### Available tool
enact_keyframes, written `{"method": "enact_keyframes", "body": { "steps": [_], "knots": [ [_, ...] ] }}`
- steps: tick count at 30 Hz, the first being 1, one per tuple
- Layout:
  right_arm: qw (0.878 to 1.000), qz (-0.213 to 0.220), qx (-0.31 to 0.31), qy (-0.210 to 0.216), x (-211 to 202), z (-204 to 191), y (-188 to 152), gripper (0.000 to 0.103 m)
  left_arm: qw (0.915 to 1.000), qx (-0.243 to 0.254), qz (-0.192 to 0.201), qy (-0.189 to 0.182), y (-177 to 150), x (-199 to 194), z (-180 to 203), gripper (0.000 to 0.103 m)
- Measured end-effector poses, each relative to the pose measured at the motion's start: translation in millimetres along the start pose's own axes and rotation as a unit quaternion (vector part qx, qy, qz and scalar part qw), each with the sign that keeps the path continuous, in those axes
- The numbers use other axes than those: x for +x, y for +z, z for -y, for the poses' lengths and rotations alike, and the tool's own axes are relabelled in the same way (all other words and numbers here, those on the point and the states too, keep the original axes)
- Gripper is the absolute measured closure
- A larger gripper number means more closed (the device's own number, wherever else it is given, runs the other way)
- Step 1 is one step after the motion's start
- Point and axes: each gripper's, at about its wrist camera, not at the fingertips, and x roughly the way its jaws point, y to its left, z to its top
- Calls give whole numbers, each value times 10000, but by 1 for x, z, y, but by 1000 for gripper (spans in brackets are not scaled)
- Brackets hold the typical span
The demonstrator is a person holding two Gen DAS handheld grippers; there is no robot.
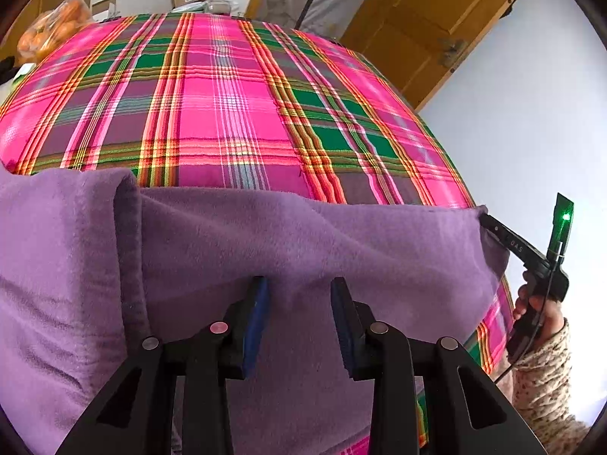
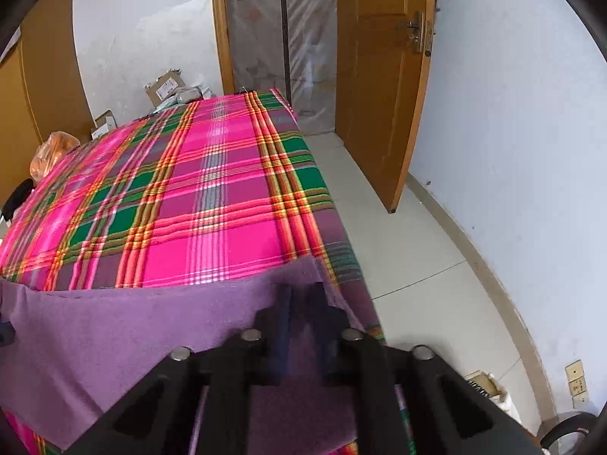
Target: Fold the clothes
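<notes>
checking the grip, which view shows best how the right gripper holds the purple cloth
The left wrist view: the right gripper pinches the purple cloth at its corner, seen side-on. The right wrist view shows its own blurred fingers against cloth.

The purple cloth [image 2: 125,333] hides the right gripper's [image 2: 305,295] blurred fingertips; its lower part runs off-frame.
</notes>
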Motion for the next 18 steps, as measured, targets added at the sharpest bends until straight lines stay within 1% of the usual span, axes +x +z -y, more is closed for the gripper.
{"method": "enact_keyframes", "body": {
  "steps": [2,7,12,15,17,18],
  "knots": [
    [10000,24,-37,-53,0,-1,0,98,10000,-17,12,-16,0,0,0,68],
    [9997,152,-4,-205,-3,-1,3,98,10000,-47,30,-69,-1,0,-2,68],
    [9996,-68,-62,-271,7,-2,5,98,9999,-56,53,-96,-1,0,-2,68],
    [9996,-86,48,-250,6,3,5,90,9999,-60,72,-104,-2,0,-3,68],
    [9995,-80,193,-229,1,9,2,80,9999,-69,74,-110,-2,0,-3,68],
    [9994,-62,261,-222,-2,13,1,78,9999,-68,73,-109,-2,-1,-3,68]
  ]
}}
